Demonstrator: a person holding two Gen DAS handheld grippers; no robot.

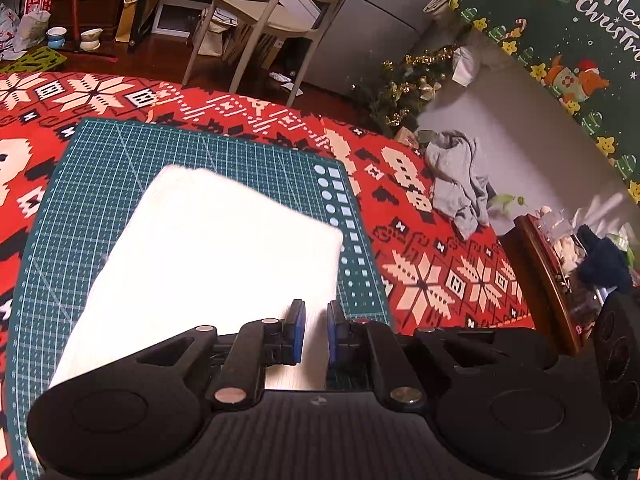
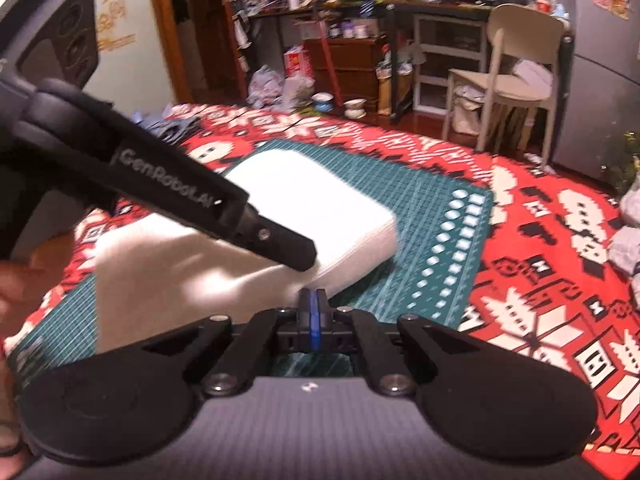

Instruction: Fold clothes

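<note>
Left wrist: folded white cloth (image 1: 208, 248) flat, long axis running away from claw (image 1: 316, 330).

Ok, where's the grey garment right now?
In the left wrist view the grey garment lies crumpled on the red patterned cloth, right of the green cutting mat and the folded white cloth.

chair (image 1: 280, 8) | cutting mat (image 1: 120, 184) | red patterned cloth (image 1: 440, 272) | bowls (image 1: 56, 36)

The folded white garment (image 1: 208, 248) is overexposed, its near end hidden behind the left hand-held gripper (image 1: 316, 334).
</note>
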